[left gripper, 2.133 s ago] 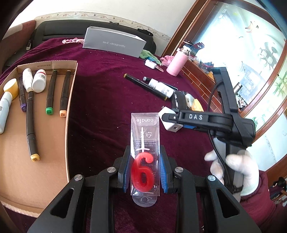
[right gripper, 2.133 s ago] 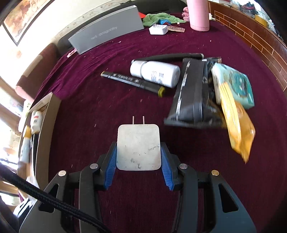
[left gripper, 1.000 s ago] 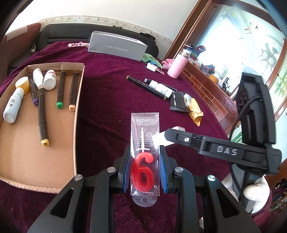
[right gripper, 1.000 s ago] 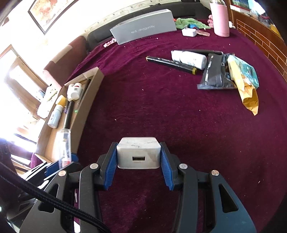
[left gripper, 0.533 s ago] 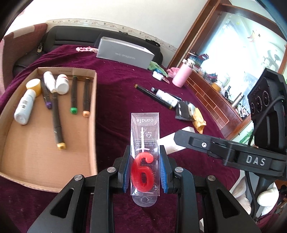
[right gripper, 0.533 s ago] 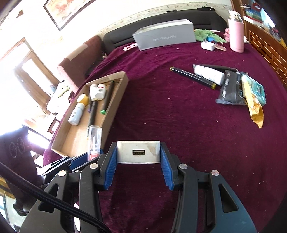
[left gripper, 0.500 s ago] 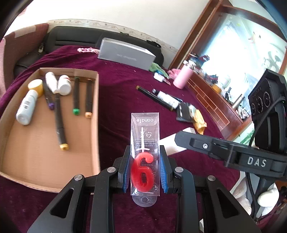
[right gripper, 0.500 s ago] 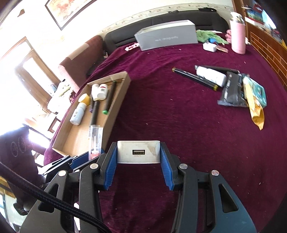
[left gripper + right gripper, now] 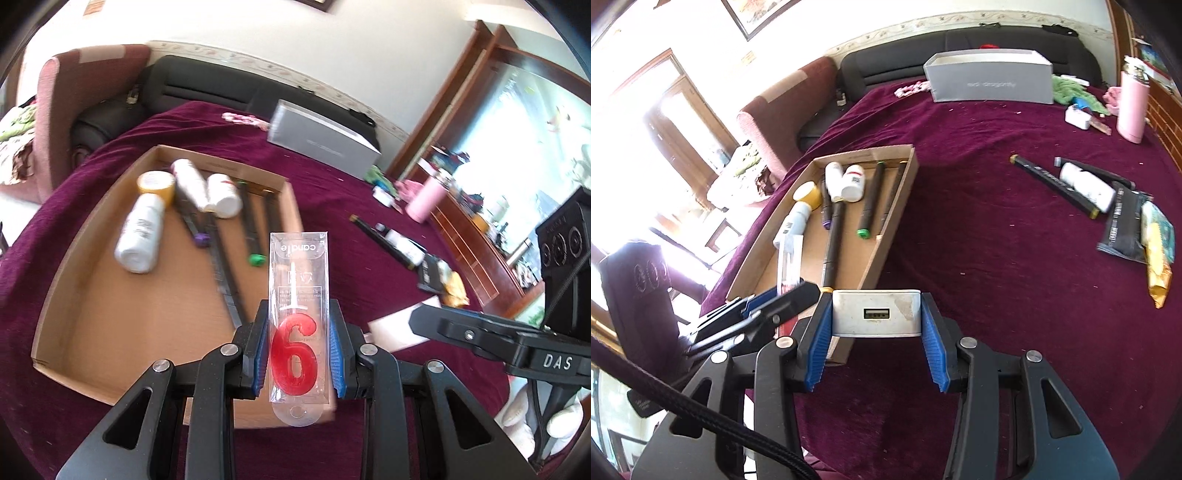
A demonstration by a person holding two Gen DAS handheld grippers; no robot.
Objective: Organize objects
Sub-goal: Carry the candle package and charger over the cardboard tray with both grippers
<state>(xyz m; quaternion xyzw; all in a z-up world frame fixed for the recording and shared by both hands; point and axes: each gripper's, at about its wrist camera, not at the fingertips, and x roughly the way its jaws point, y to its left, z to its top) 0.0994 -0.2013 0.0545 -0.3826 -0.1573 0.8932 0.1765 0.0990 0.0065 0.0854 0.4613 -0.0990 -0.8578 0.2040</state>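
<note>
Only rightward, the charger's USB port (image 9: 876,314); leftward, the candle's red six (image 9: 294,353).

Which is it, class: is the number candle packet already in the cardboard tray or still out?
Out: the candle packet is clamped in the left tongs, held above the tray.

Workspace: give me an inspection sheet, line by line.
Surface: maroon cloth covers the table.
Job's things: cardboard tray holds bottles and markers; candle pack; white charger.
Clutter: black marker, white bottle, snack packets, pink flask, grey box.
Grippers: left gripper shut on candle pack; right gripper shut on white charger.
Cables: braided black cable across the right wrist view.
Surroundings: black sofa, window.
</note>
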